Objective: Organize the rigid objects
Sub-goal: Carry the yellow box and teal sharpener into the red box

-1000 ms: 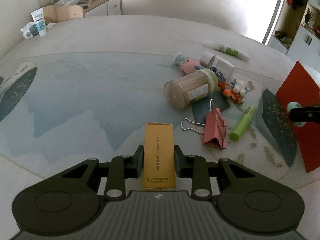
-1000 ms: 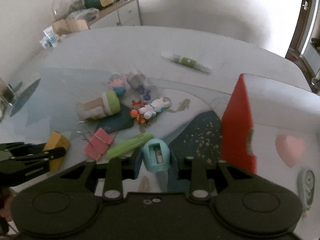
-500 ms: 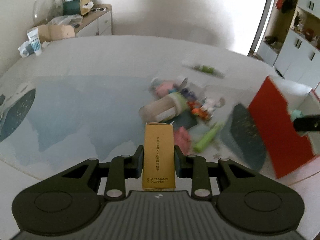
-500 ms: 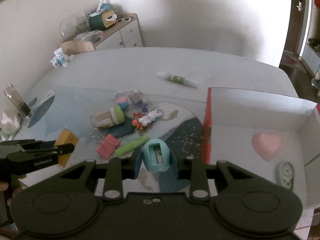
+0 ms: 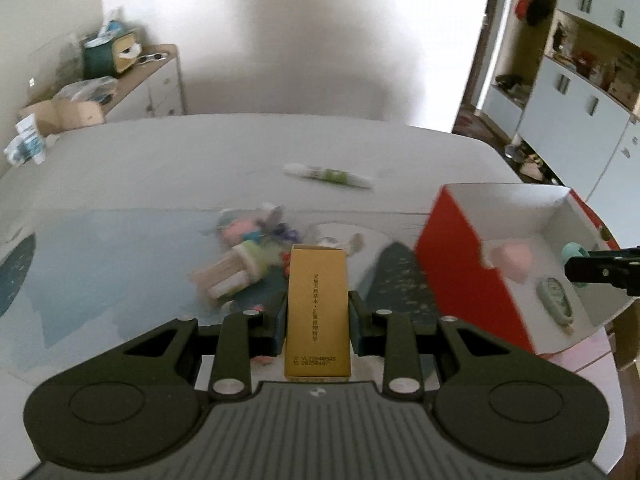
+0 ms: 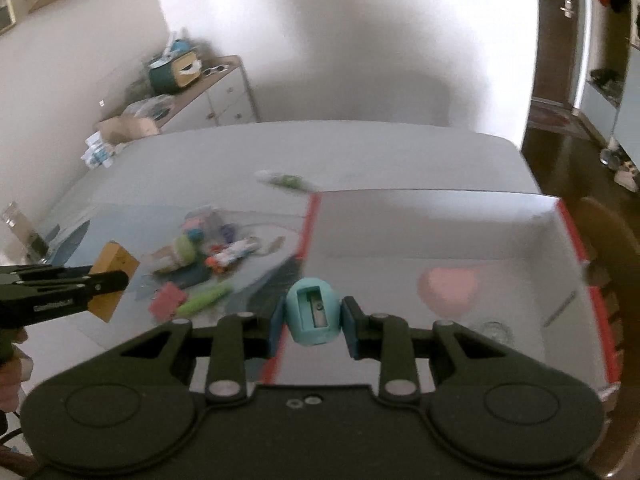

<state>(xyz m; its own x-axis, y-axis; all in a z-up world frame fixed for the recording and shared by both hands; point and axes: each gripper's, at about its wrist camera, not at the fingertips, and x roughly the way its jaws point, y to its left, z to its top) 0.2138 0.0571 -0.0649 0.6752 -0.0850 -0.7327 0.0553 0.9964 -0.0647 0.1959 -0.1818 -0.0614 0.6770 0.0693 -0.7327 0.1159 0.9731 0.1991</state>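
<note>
1. My left claw (image 5: 318, 312) is clamped on a yellow carton (image 5: 318, 308), pads pressed to both long sides; the carton stands lengthwise between them, printed face up.
2. My right claw (image 6: 313, 322) is closed around a teal pencil sharpener (image 6: 313, 312), blade slot facing the camera.
3. Landmark: the red box (image 5: 460, 264), open-topped with a white inside, sitting on the bench (image 5: 200, 160).
4. The sharpener is held above the box's near left edge, over its red rim, in the right wrist view.
5. The yellow carton is held off the bench, to the left of the box and well apart from it.
6. Inside the box: a pink heart-shaped item (image 5: 512, 260) and a pale oval item (image 5: 556, 300); a small round piece shows only in the right wrist view, too blurred to identify.
7. Left of the box, on the bench: a loose cluster comprising a green-capped jar (image 5: 232, 272) lying on its side, a pink binder clip (image 6: 168, 300), a green marker (image 6: 204, 300) and small colourful toys, all motion-blurred.
8. Beyond the box's far left corner: a white and green tube (image 5: 328, 176) lying alone.
</note>
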